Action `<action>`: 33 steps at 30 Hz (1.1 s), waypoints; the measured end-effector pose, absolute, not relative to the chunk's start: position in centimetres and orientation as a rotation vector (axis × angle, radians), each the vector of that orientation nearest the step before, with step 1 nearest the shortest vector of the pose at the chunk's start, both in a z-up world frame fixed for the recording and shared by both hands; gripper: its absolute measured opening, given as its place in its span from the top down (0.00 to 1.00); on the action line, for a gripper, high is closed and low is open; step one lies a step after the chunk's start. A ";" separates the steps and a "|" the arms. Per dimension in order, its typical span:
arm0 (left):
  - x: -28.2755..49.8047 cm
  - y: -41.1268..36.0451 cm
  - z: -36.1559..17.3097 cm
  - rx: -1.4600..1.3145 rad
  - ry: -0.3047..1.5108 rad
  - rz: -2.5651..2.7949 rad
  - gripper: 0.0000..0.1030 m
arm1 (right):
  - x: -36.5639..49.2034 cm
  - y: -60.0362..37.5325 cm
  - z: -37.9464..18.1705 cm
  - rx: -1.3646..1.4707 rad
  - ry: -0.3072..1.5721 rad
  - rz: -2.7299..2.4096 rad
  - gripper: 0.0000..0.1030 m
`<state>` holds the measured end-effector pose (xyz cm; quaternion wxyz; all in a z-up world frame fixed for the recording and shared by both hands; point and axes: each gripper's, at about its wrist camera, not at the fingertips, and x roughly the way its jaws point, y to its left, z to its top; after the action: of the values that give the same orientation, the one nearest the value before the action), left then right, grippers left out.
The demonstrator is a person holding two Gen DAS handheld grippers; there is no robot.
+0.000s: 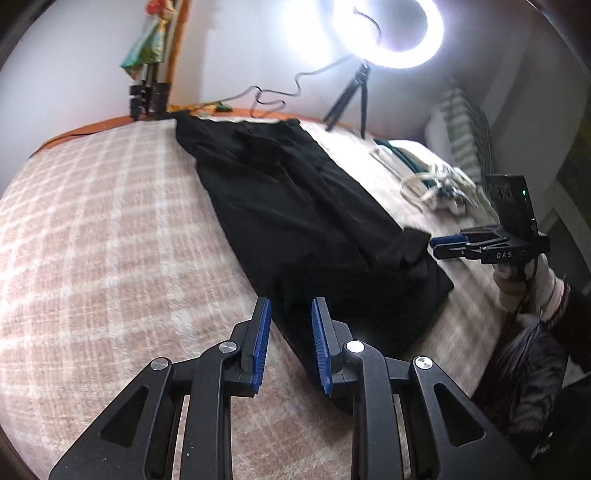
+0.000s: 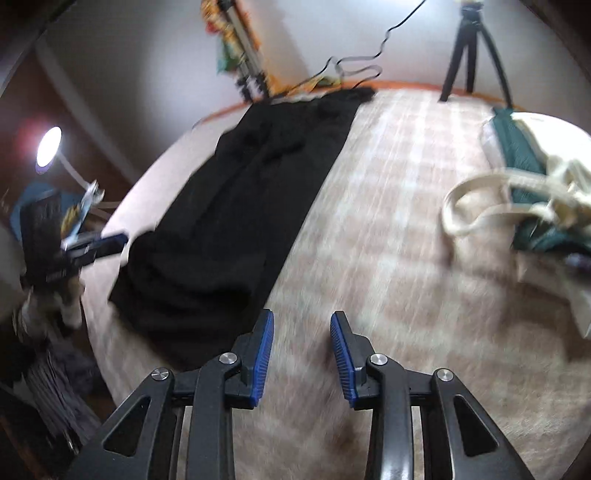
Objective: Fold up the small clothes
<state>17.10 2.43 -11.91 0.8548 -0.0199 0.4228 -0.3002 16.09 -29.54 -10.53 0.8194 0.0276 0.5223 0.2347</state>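
One black garment stretched from 12 toward 6 o'clock. One checked blanket beneath. Two grippers: left gripper, right gripper, two blue-padded fingers apiece. One ring light at 1 o'clock, on one tripod. One cloth bag at 3 o'clock.

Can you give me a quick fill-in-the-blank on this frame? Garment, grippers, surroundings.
1. The garment laid out on the plaid blanket is ____ in colour.
2. Both the left gripper and the right gripper are ____, holding nothing.
3. The pads on the fingers are ____ in colour.
4. The ring light stands on a small ____.

Missing words: black; open; blue; tripod
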 end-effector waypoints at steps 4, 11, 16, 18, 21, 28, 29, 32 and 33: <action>17.4 1.3 -11.7 -0.025 0.886 -0.652 0.54 | 15.0 -28.2 -10.3 -0.068 1.073 0.532 0.63; 18.0 -0.2 -12.3 0.020 0.894 -0.665 0.48 | 15.3 -26.5 -9.6 -0.183 1.014 0.553 0.63; 18.8 -0.9 -12.5 0.037 0.905 -0.648 0.48 | 15.9 -25.4 -9.1 -0.252 0.987 0.558 0.63; 18.9 -1.2 -12.5 0.056 0.900 -0.652 0.48 | 16.4 -25.0 -9.3 -0.239 0.996 0.574 0.63; 18.8 -1.7 -12.6 0.077 0.889 -0.675 0.53 | 16.9 -24.3 -9.6 -0.246 0.996 0.593 0.63; 19.3 -1.8 -13.0 0.058 0.902 -0.705 0.93 | 18.3 -23.5 -10.2 -0.216 1.000 0.593 0.73; 19.4 -1.6 -13.0 0.056 0.891 -0.684 0.93 | 18.4 -23.4 -10.2 -0.209 1.001 0.594 0.76; 20.2 -0.2 -12.8 0.023 0.877 -0.575 0.93 | 19.4 -23.9 -10.2 -0.158 1.026 0.566 0.84; 20.3 0.2 -12.6 0.013 0.865 -0.548 0.93 | 20.0 -24.5 -10.3 -0.115 1.039 0.543 0.84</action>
<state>20.29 0.23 -12.61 0.8717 0.0064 0.4139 -0.2623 20.04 -24.46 -10.34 0.8316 -0.0541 0.4898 0.2562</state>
